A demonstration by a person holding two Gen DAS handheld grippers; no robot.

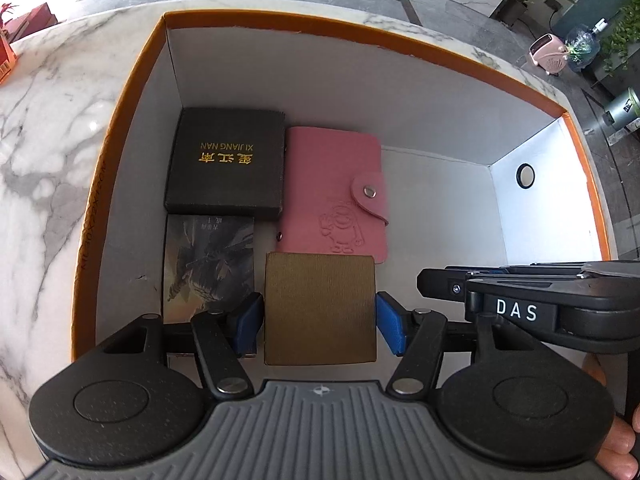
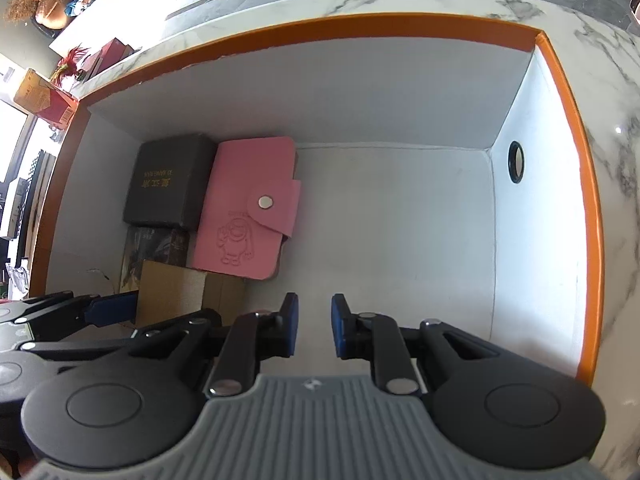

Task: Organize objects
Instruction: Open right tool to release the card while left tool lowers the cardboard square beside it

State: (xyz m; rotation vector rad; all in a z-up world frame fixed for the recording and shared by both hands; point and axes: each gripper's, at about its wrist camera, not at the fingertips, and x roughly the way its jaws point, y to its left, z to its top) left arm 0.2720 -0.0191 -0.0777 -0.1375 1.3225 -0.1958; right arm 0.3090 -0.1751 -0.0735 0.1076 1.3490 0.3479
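Gold-brown and finely ribbed, the small square box sits low inside the orange-rimmed carton, near its left end. It lies just beside the pink snap wallet with the embossed cartoon figure, and next to a dark illustrated booklet. Behind those lies the black box with gold lettering. All four crowd the left part of the white floor; the right part is bare.

My left gripper stands wide, its blue pads on either side of the gold box. The left pad meets the box's edge; at the right pad I see a thin gap, so I cannot tell whether I am truly gripping it.

My right gripper is nearly closed, a narrow gap between its blue pads and nothing in it. It hangs over the bare white floor, to the right of the wallet.

Both tools point steeply down into the carton, side by side. Fingertips of my hand show at the lower right edge of the left view. The carton stands on a white marble top.
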